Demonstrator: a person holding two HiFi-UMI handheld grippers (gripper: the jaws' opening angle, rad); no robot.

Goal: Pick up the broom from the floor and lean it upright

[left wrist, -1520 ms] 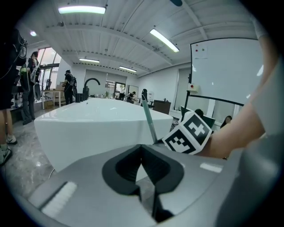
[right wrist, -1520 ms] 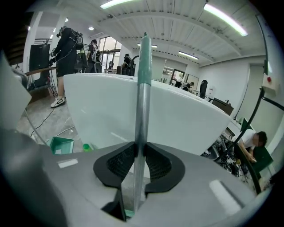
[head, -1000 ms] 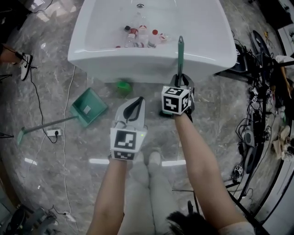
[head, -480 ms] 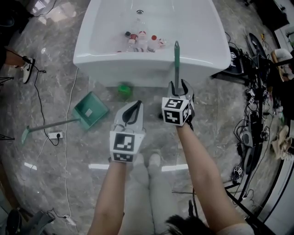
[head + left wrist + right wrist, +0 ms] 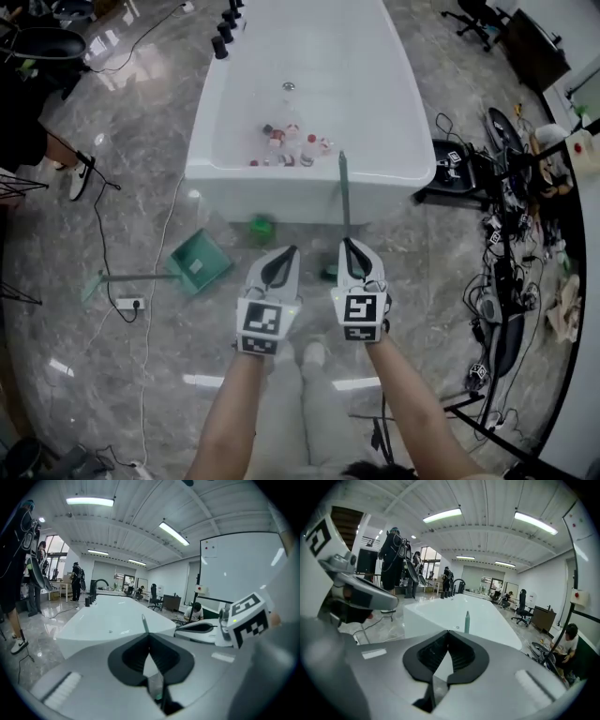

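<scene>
The right gripper [image 5: 448, 633] has just closed, tips meeting with nothing between them. The left gripper [image 5: 149, 635] is likewise closed and empty. Both forearms reach forward side by side, with the grippers tilted slightly down toward the tub [image 5: 272, 195]. The broom [image 5: 344, 192] stands just beyond the right gripper and apart from it, its handle leaning upright against the tub's near wall. Bottles [image 5: 289, 141] lie in the tub. A dustpan [image 5: 199, 263] lies to the left on the grey marble floor [image 5: 112, 394]. Cables [image 5: 497, 272] clutter the right side.
</scene>
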